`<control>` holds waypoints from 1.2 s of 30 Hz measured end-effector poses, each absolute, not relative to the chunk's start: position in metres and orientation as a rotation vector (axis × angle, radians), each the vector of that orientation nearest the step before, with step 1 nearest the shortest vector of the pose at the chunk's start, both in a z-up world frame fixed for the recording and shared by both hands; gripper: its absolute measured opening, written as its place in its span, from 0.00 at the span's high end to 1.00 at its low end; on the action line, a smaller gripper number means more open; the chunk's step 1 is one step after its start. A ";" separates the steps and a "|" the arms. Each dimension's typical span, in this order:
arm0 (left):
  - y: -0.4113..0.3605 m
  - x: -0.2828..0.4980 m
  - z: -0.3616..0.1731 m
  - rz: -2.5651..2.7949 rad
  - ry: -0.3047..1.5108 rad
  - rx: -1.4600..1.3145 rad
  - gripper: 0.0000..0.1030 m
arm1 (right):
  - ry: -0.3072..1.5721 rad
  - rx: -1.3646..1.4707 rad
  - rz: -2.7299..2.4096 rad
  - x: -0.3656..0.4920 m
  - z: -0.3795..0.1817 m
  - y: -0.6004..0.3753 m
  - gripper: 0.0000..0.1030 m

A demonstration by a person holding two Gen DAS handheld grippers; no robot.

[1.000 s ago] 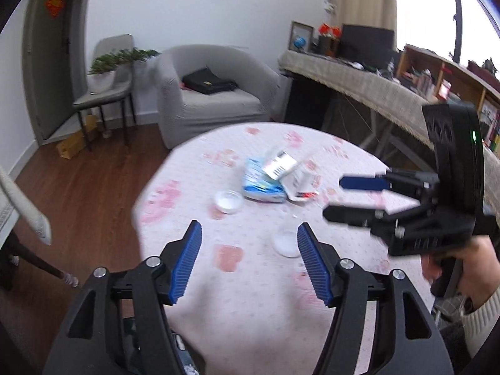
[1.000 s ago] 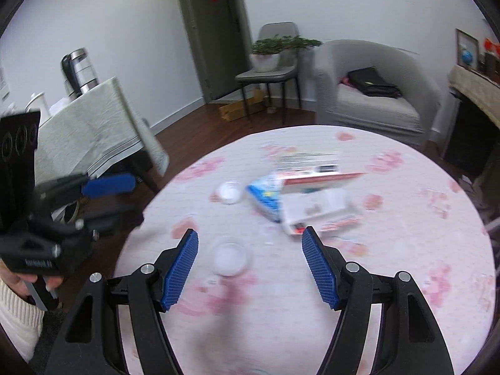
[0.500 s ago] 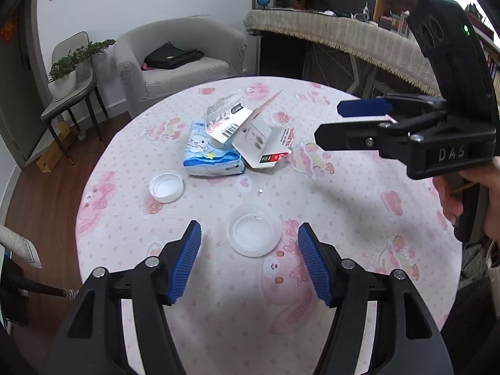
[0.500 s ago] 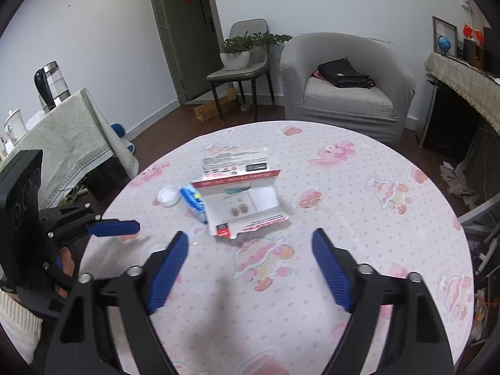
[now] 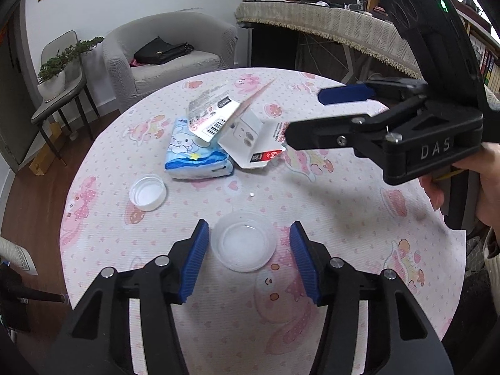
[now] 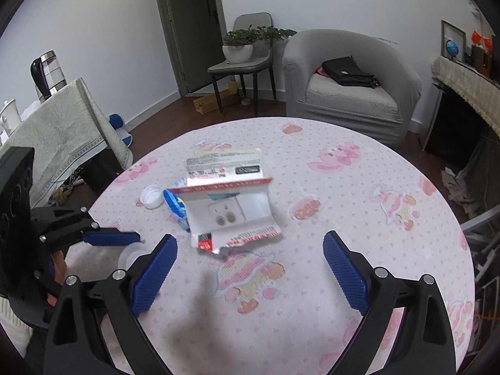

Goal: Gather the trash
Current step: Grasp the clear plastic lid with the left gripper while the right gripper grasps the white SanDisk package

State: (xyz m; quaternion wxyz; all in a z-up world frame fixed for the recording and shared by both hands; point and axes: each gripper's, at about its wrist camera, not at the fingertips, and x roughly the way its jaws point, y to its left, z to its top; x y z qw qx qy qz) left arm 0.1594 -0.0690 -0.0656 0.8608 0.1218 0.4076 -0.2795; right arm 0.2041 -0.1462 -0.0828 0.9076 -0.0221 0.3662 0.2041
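On the round pink-patterned table (image 5: pixel 343 218) lie a clear plastic lid (image 5: pixel 244 241), a white bottle cap (image 5: pixel 147 192), a blue tissue pack (image 5: pixel 197 154) and a torn white cardboard package (image 5: pixel 247 134). My left gripper (image 5: pixel 247 262) is open, its fingers on either side of the clear lid, not touching it. My right gripper (image 6: pixel 250 272) is open and empty above the table, just short of the torn package (image 6: pixel 231 206). The right gripper also shows in the left wrist view (image 5: pixel 315 118), beside the package.
A grey armchair (image 6: pixel 350 84) with a black bag stands behind the table. A chair with a potted plant (image 6: pixel 243 50) is by the door. A cloth-covered side table (image 6: pixel 53 131) is at left. A long cloth-covered desk (image 5: pixel 328 28) runs at the right.
My left gripper has moved forward and down so its fingers flank the clear lid. My right gripper has moved closer to the torn package and opened wider.
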 end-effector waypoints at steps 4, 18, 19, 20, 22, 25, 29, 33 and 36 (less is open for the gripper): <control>-0.068 0.158 -0.066 -0.592 0.849 0.261 0.47 | 0.768 -0.051 0.441 0.209 -0.085 -0.138 0.05; -0.047 0.160 -0.058 -0.607 0.821 0.189 0.59 | 0.772 -0.077 0.470 0.232 -0.089 -0.113 0.05; -0.045 0.161 -0.057 -0.606 0.820 0.183 0.59 | 0.772 -0.078 0.469 0.234 -0.089 -0.112 0.05; -0.042 0.162 -0.056 -0.604 0.819 0.175 0.59 | 0.771 -0.081 0.467 0.235 -0.089 -0.112 0.05; -0.038 0.163 -0.055 -0.604 0.819 0.164 0.59 | 0.772 -0.089 0.462 0.239 -0.090 -0.109 0.05; -0.032 0.166 -0.054 -0.600 0.818 0.152 0.59 | 0.775 -0.093 0.447 0.245 -0.092 -0.109 0.05; -0.027 0.166 -0.054 -0.596 0.819 0.141 0.59 | 0.787 -0.083 0.449 0.250 -0.095 -0.108 0.05; -0.023 0.165 -0.052 -0.594 0.813 0.128 0.59 | 0.790 -0.094 0.452 0.252 -0.094 -0.103 0.14; -0.021 0.163 -0.050 -0.593 0.806 0.124 0.59 | 0.796 -0.106 0.432 0.253 -0.095 -0.102 0.26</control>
